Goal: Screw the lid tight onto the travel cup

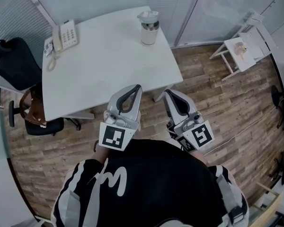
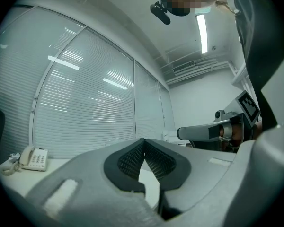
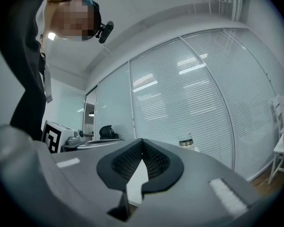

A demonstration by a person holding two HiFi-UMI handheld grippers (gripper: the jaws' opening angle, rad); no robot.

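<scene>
The travel cup (image 1: 149, 28), white with a pale lid resting on top, stands at the far right of the white table (image 1: 109, 65). Its top (image 3: 186, 142) peeks over the table edge in the right gripper view. Both grippers hang near the table's front edge, well short of the cup. My left gripper (image 1: 137, 88) is shut with nothing between its fingers, tips together (image 2: 143, 141). Beside it, my right gripper (image 1: 164, 92) is likewise shut and empty, tips meeting (image 3: 142, 141). From the left gripper view the right gripper's body (image 2: 213, 131) shows at the right.
A desk telephone (image 1: 64, 36) with a coiled cord sits at the table's far left. A black office chair (image 1: 14, 63) stands left of the table. A white rack (image 1: 244, 44) stands on the wood floor at right. Glass walls with blinds close off the back.
</scene>
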